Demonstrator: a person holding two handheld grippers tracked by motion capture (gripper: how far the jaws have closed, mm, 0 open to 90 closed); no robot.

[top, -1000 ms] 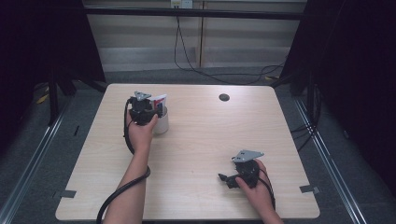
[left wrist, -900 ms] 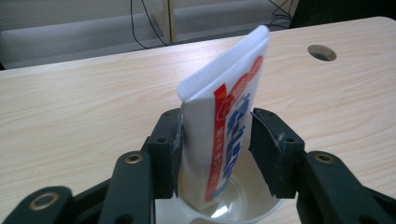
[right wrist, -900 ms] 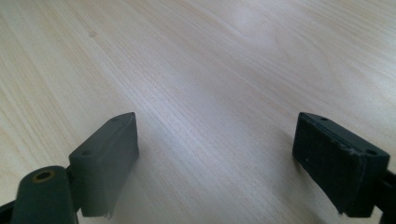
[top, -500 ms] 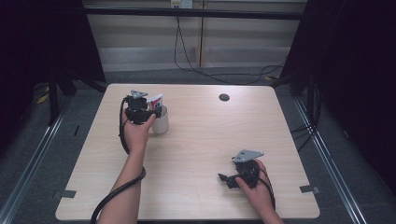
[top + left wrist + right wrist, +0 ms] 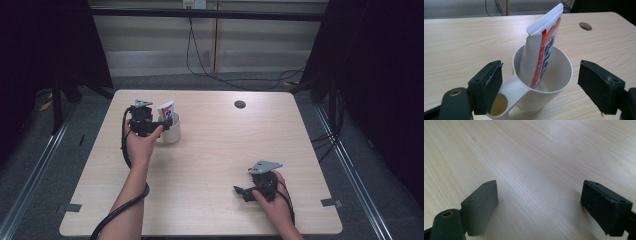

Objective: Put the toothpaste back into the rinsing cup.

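Your right gripper (image 5: pixel 243 192) rests near you on the table (image 5: pixel 215 150), jaws apart and empty. Farther off, your left gripper (image 5: pixel 537 82) has just been opening around the cup (image 5: pixel 554 75); the toothpaste tube (image 5: pixel 544 47) stands inside. Release looks done: next, draw back clear of the handle.

Lab-like recording room: bare wooden table (image 5: pixel 210 165), black curtains (image 5: pixel 380 75), loose cables (image 5: pixel 200 55) along wall.

A white cup (image 5: pixel 172 131) stands on the wooden table (image 5: pixel 215 150).
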